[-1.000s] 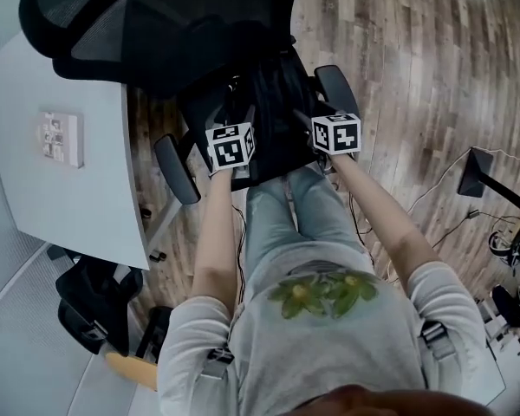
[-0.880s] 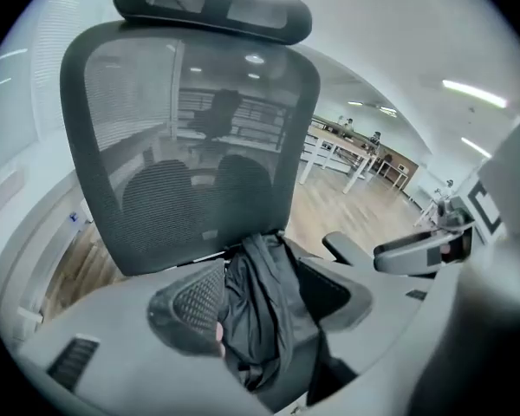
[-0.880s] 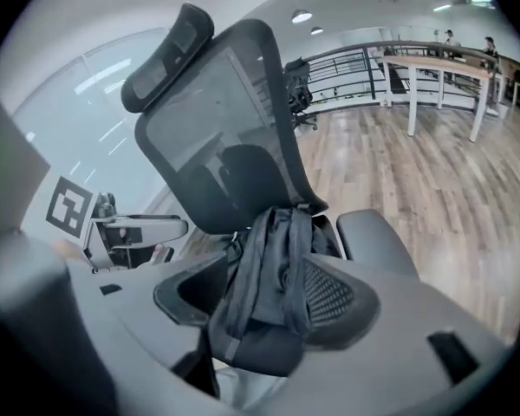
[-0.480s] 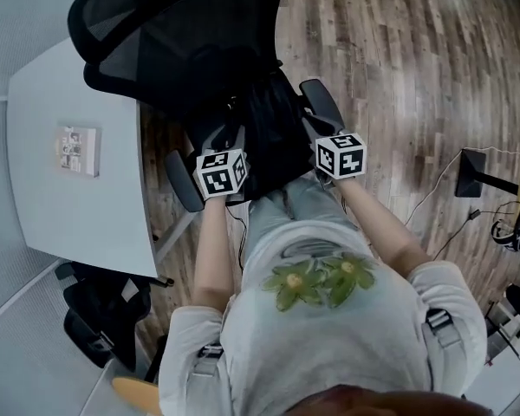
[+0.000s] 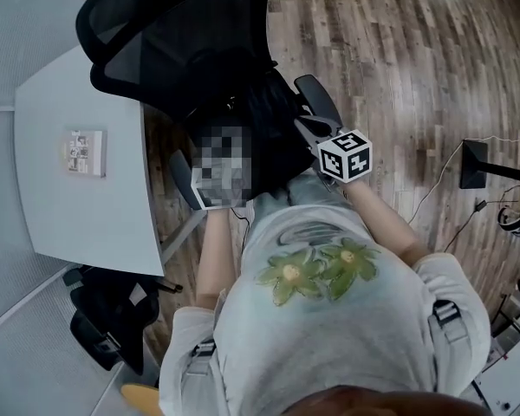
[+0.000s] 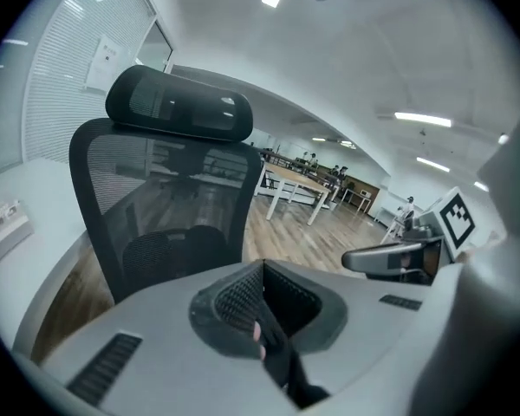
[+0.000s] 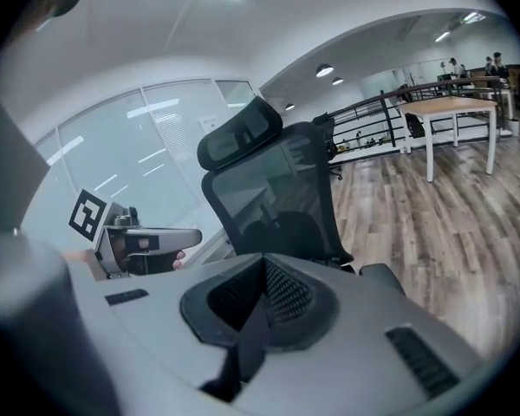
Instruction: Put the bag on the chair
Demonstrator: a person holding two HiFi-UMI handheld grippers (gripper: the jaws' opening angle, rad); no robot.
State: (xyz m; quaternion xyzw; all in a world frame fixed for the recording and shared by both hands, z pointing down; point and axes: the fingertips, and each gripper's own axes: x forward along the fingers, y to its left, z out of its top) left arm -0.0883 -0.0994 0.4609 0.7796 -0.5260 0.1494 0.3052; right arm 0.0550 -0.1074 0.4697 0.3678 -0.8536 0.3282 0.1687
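Head view: we've got the bag (image 5: 273, 128) sitting on the chair (image 5: 173, 33) seat, so placement looks done; left gripper view: left gripper (image 6: 262, 269) just closed, holding nothing; right gripper view: right gripper (image 7: 263, 263) likewise closed and empty, so only the retreat remains.

Both are lifting now: the left gripper (image 6: 262, 269) and the right gripper (image 7: 265, 265) are rising off the bag (image 5: 273, 115) and drawing back toward the person. Their jaws have just been closing, and both pairs are now meeting pad to pad with nothing between them.
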